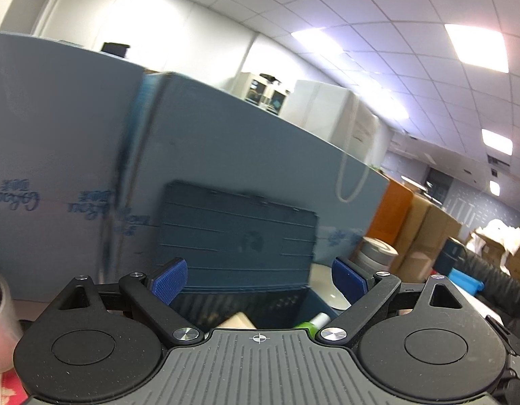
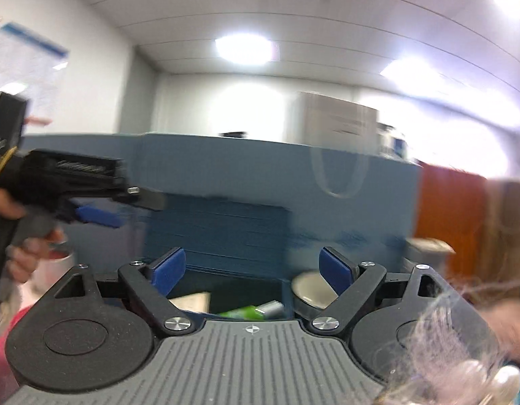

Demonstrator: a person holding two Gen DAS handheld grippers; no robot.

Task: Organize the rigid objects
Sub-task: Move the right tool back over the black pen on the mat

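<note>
Both jaws wide open and empty, dark blue bin [image 1: 238, 236] ahead with raised lid, green bottle [image 2: 246, 311] inside, white bowl [image 2: 309, 292] beside, blue partition [image 1: 57, 168] behind.

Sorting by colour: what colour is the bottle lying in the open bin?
Bright green bottle with a pale cap, clearest in the right wrist view.

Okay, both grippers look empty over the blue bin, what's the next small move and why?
Probably swing the right gripper, jaws open and empty, toward the white dish beside the blue bin; a green tube already lies inside.
</note>
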